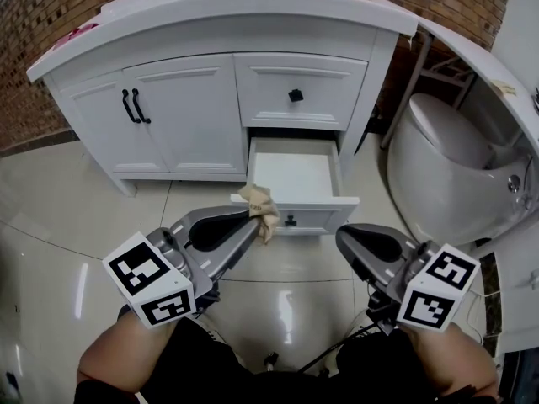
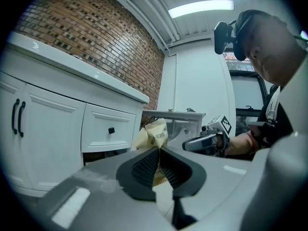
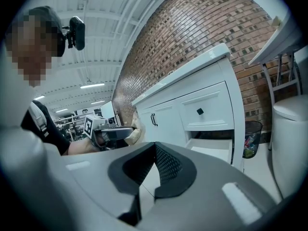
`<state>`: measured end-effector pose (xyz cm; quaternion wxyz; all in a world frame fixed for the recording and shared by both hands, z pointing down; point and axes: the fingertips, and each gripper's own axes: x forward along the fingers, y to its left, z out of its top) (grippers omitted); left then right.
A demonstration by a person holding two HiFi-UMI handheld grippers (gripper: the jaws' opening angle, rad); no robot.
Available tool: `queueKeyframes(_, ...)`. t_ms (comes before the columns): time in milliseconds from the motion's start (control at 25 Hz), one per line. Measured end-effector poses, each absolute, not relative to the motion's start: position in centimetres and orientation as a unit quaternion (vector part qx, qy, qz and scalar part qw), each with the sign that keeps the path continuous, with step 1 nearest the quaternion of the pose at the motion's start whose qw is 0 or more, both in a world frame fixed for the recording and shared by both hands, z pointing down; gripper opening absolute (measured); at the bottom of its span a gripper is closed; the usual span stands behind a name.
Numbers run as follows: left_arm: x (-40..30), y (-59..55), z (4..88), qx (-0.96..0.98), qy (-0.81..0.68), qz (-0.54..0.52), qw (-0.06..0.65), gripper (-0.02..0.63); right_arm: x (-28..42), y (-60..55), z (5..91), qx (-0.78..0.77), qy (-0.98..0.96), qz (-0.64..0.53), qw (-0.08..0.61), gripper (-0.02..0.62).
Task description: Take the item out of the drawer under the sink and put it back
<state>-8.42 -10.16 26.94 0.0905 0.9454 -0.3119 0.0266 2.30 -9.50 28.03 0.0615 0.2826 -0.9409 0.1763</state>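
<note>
A crumpled tan paper packet (image 1: 259, 205) hangs in front of the open lower drawer (image 1: 294, 175), pinched in my left gripper (image 1: 251, 217), which is shut on it. In the left gripper view the packet (image 2: 153, 136) sticks up out of the closed jaws. The drawer's inside looks bare and white, its black knob (image 1: 290, 220) facing me. My right gripper (image 1: 344, 238) hovers to the right of the drawer front, shut with nothing between its jaws; its own view shows the drawer (image 3: 214, 150) ahead on the right.
The white vanity (image 1: 210, 82) has two doors with black handles (image 1: 133, 106) and a shut upper drawer (image 1: 298, 91). A white toilet (image 1: 446, 167) stands at the right, a bin (image 3: 251, 138) beside the cabinet. Glossy tile floor lies below.
</note>
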Motion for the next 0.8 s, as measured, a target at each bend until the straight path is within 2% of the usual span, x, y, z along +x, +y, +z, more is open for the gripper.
queueKeyframes(800,-7.95,-9.97,27.23,0.946,-0.313,0.049,0.065,0.017,2.20,-9.62,28.09,0.282,-0.941,0.178,0.061,0.003)
